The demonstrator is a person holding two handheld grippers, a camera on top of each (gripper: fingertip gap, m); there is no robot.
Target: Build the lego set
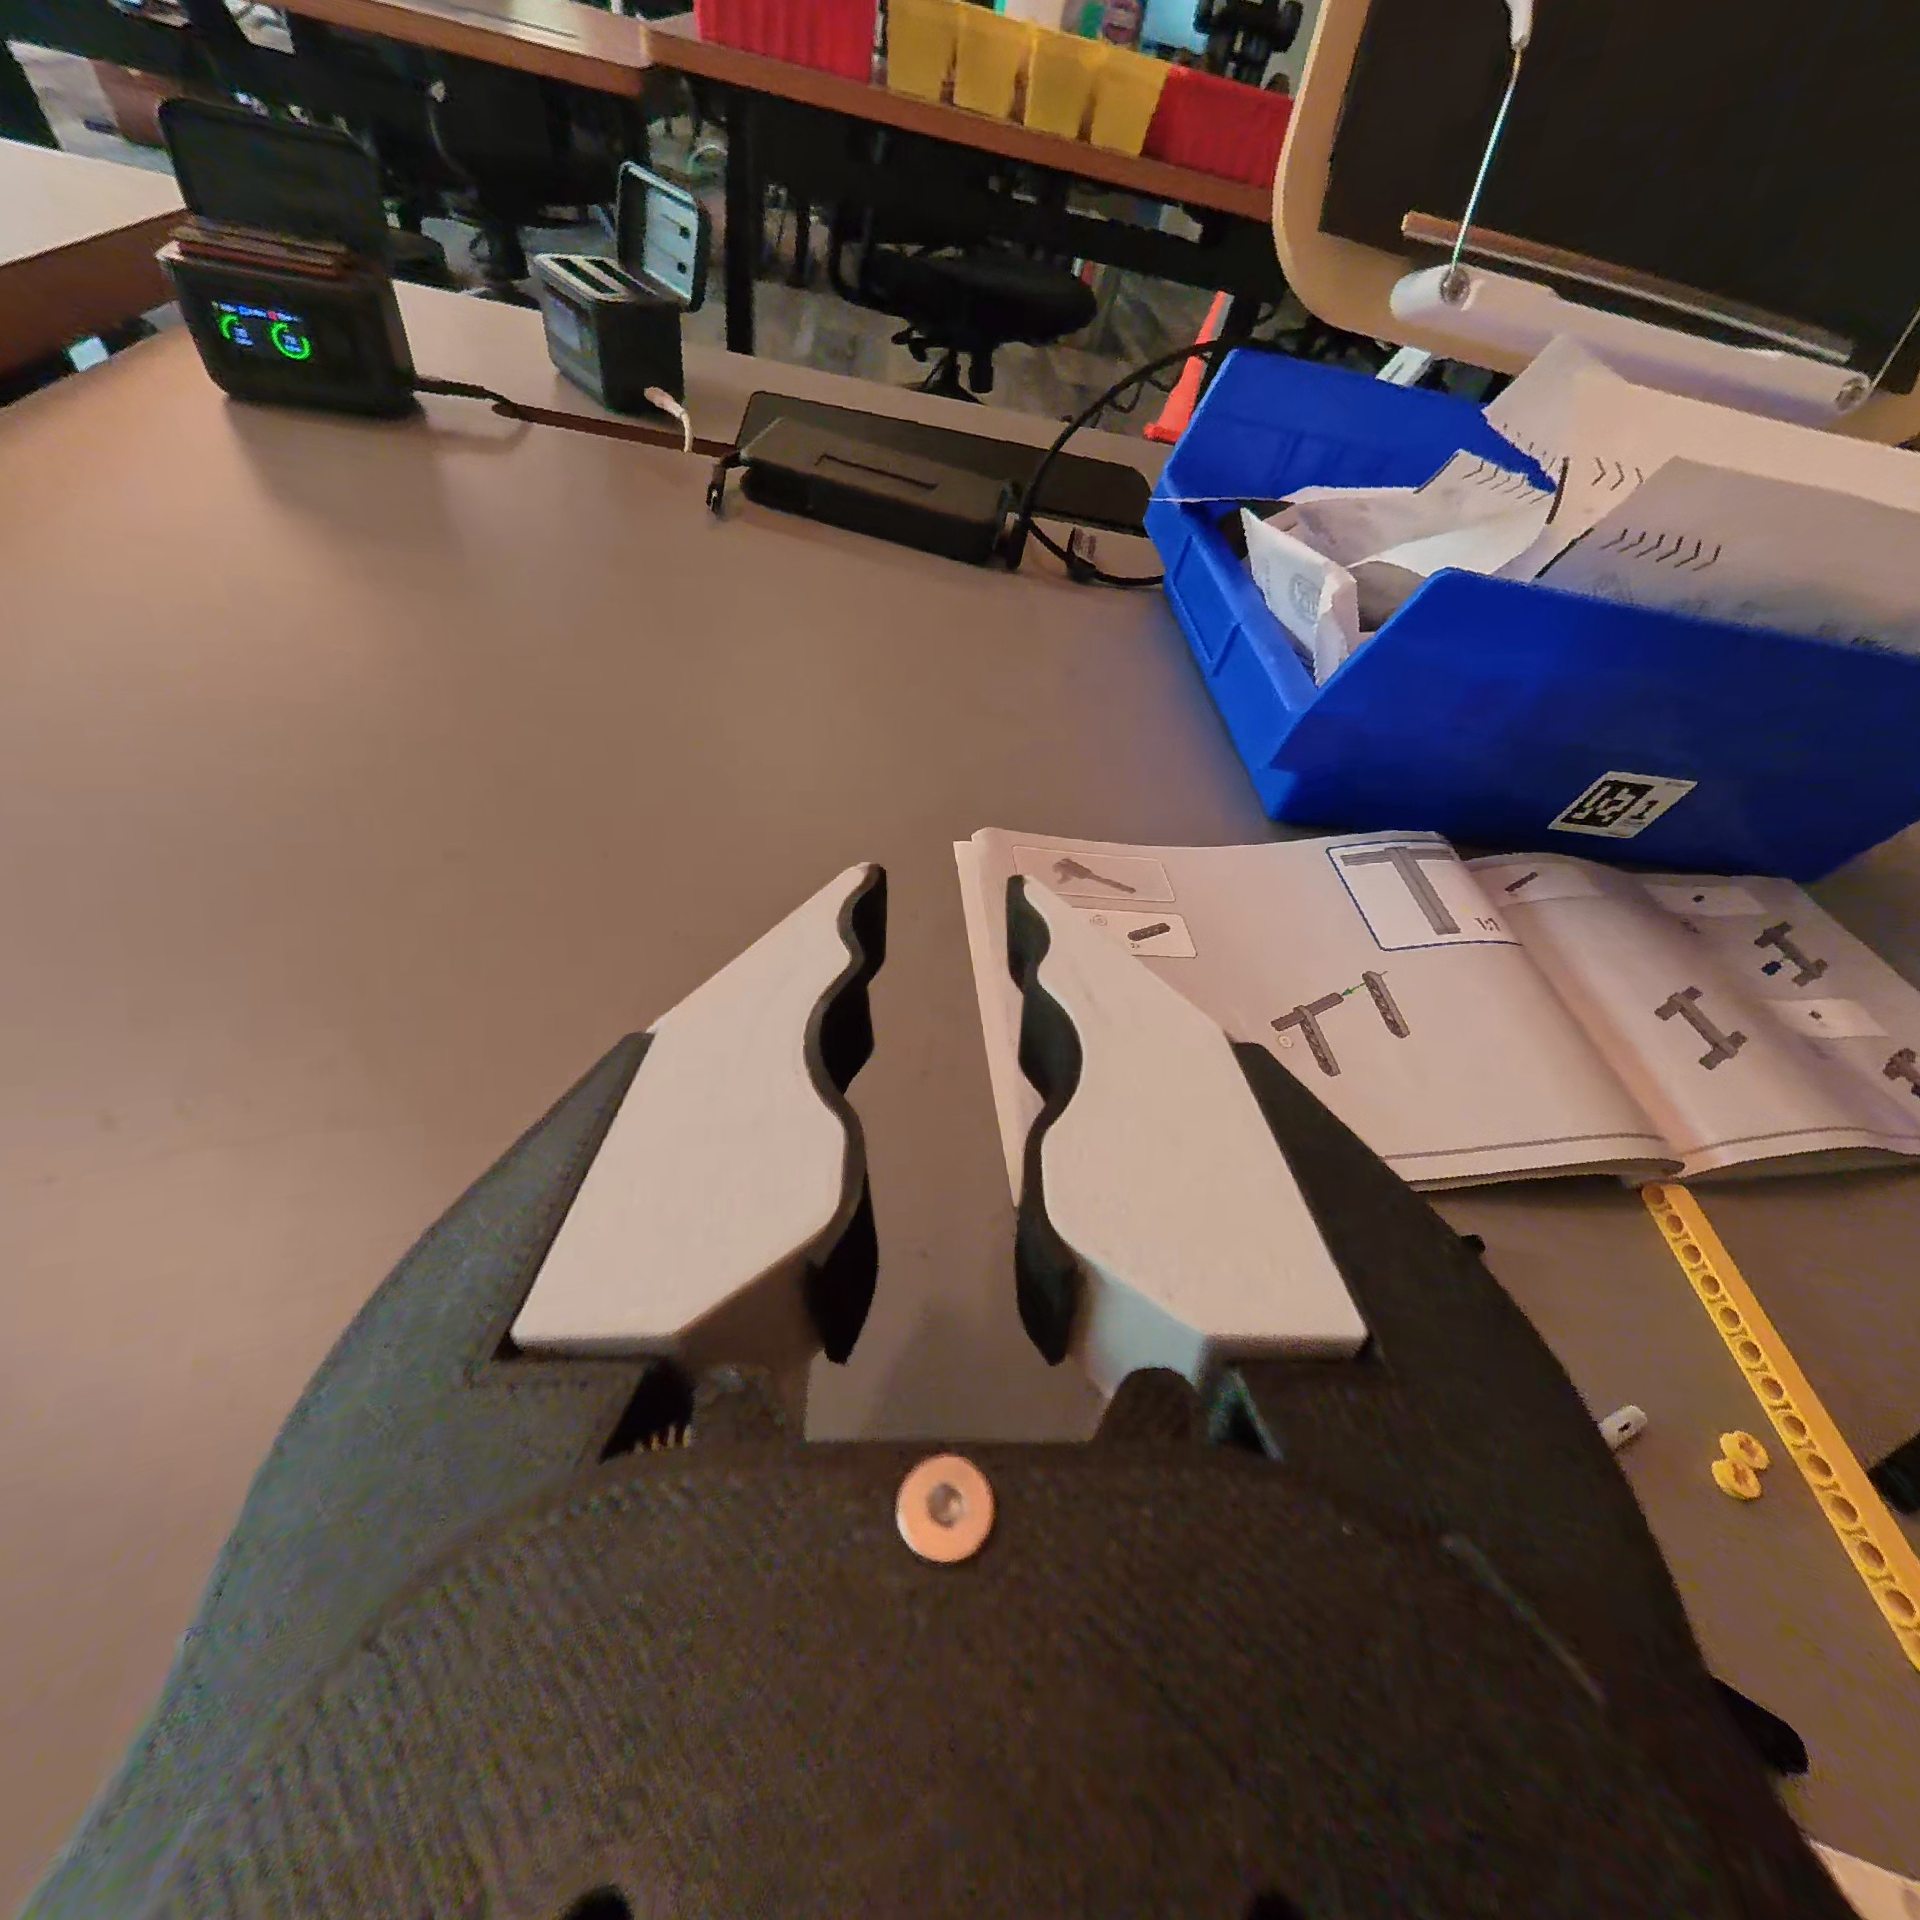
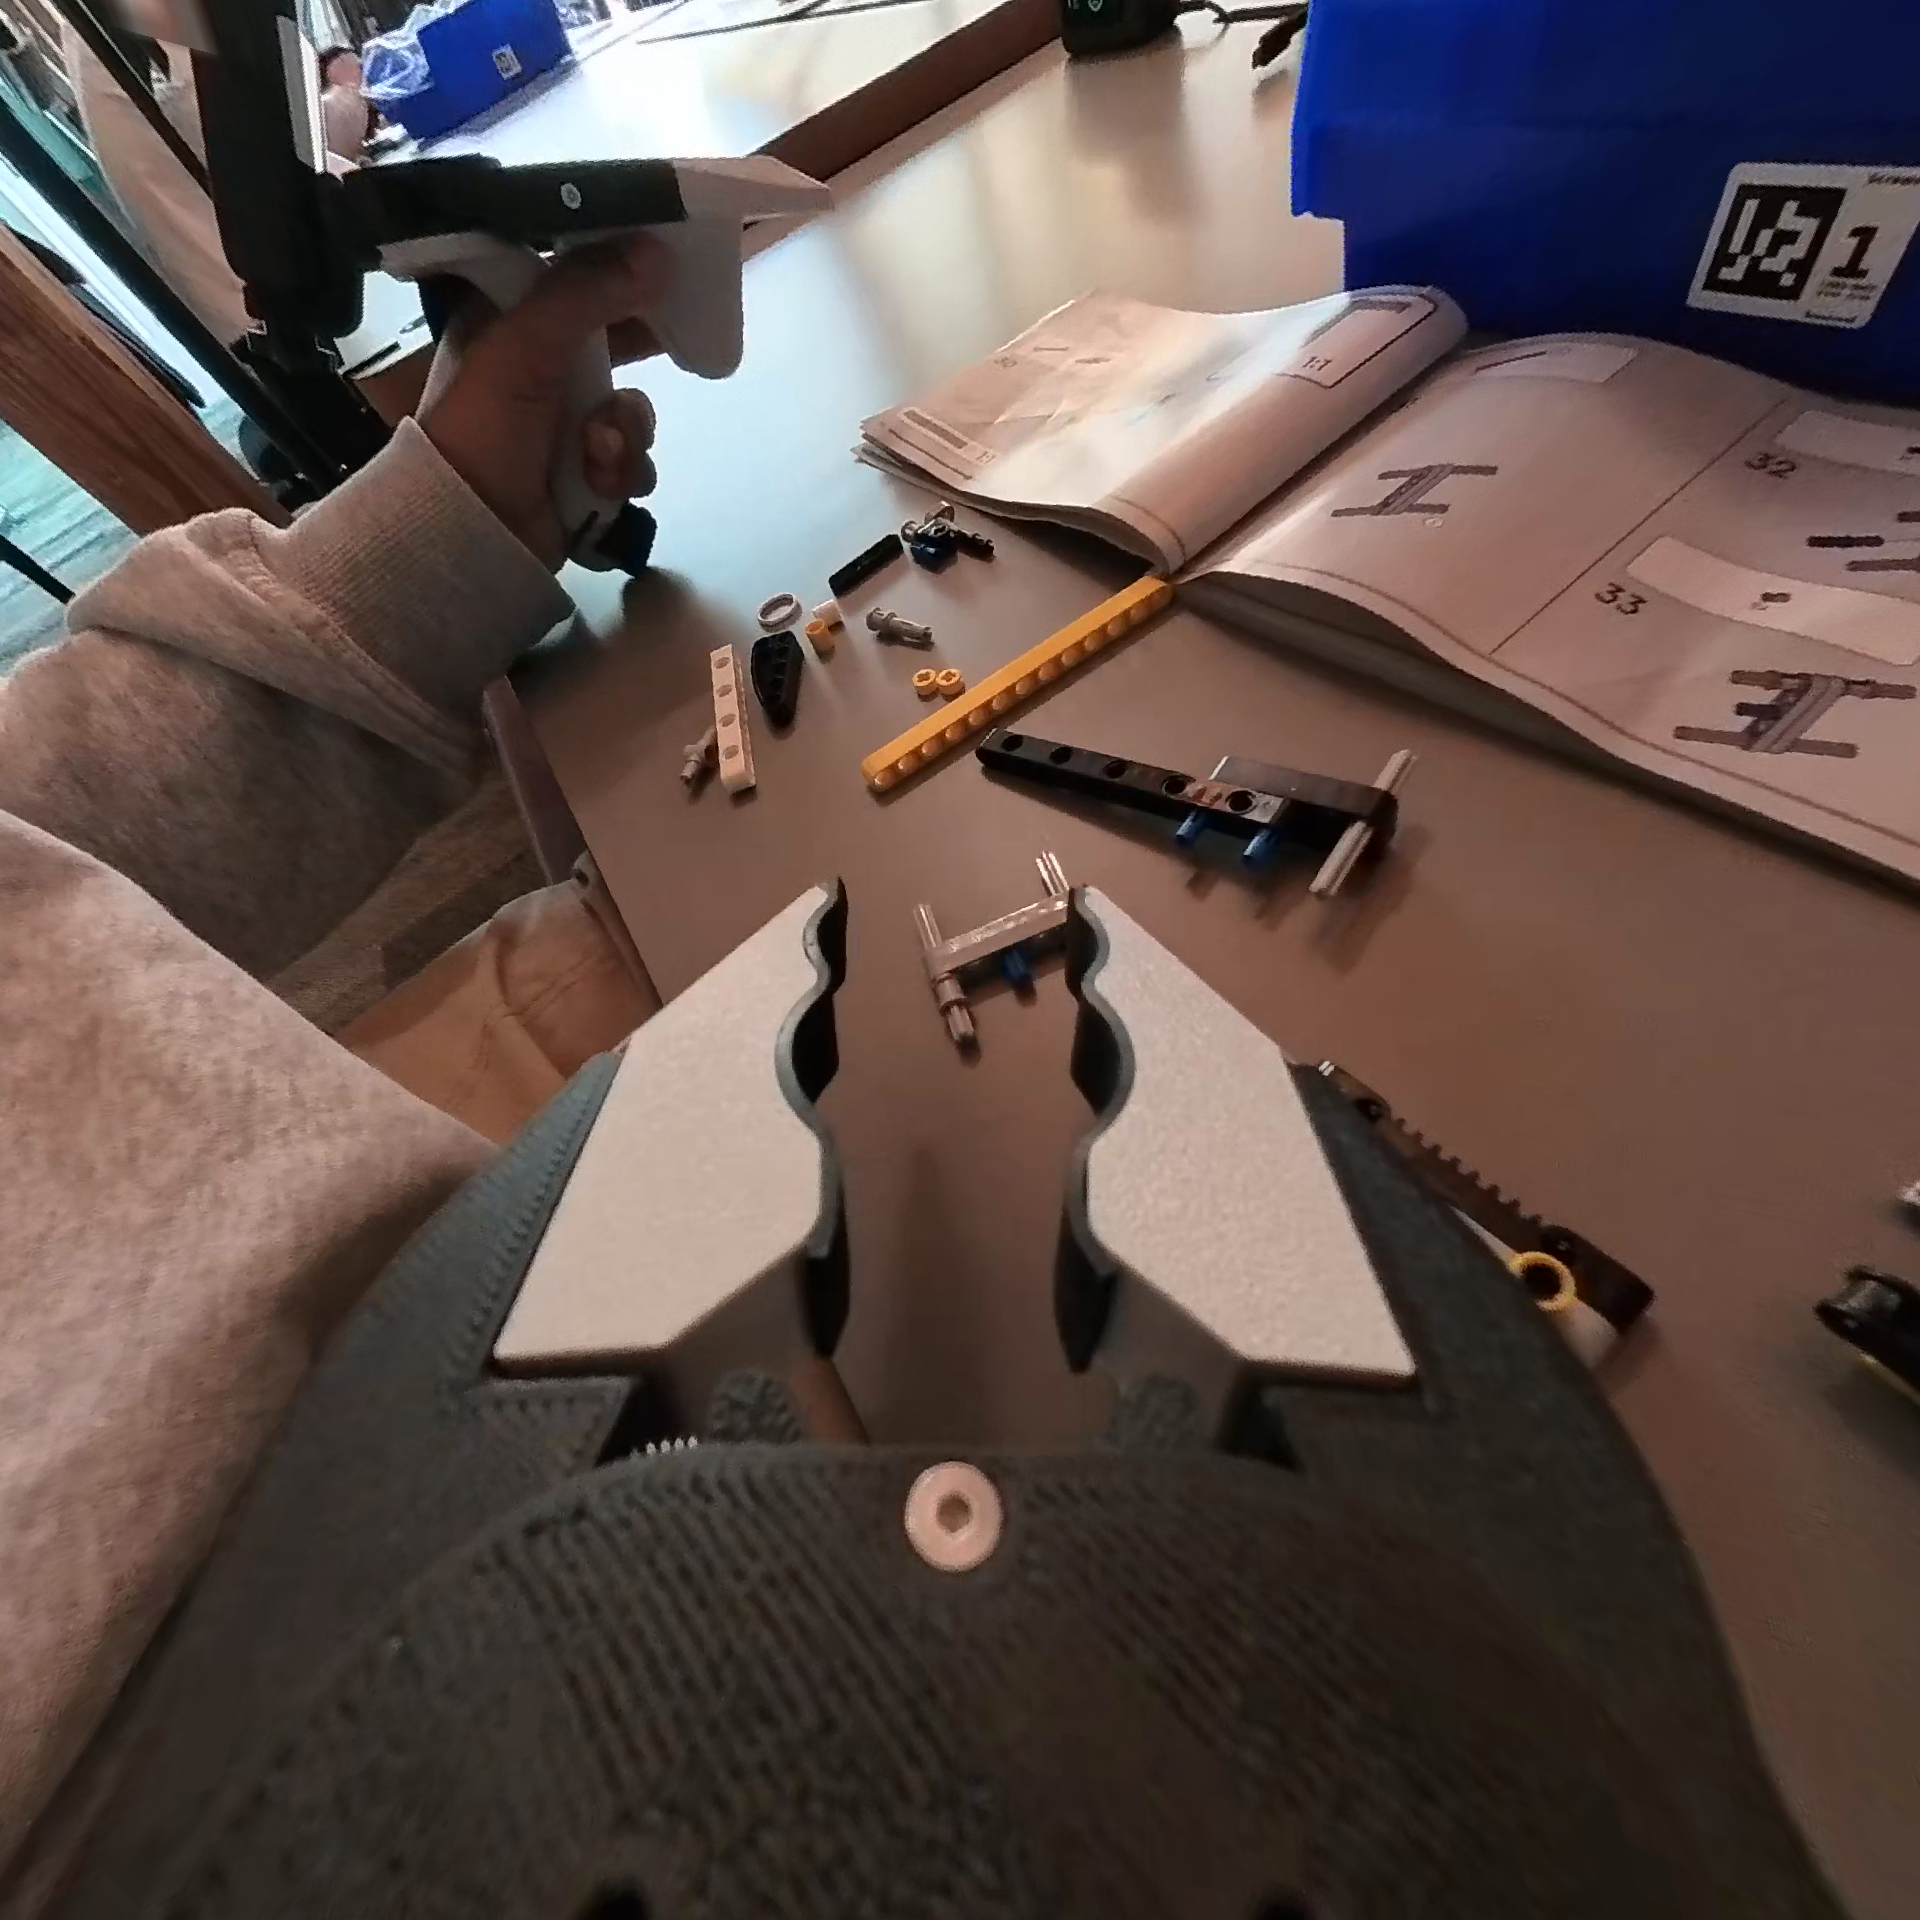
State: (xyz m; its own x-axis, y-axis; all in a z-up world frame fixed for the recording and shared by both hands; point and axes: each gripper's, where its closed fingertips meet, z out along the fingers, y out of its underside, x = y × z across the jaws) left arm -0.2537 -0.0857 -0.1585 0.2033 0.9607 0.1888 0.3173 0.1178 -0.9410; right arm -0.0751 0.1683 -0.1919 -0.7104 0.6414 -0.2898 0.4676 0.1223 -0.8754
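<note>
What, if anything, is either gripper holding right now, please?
Nothing: the left gripper and right gripper are both open and empty.

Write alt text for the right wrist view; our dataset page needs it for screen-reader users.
The open right gripper hovers over a small grey lego assembly on a brown table. Beyond lie a long yellow beam, a black beam assembly, an open instruction booklet and a blue bin.

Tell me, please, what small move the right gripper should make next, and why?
Probably ease the right gripper forward and down to straddle the small grey assembly. Its jaws stand open and empty, the piece lies on the table just beyond its fingertips, and the left gripper is empty too.
</note>
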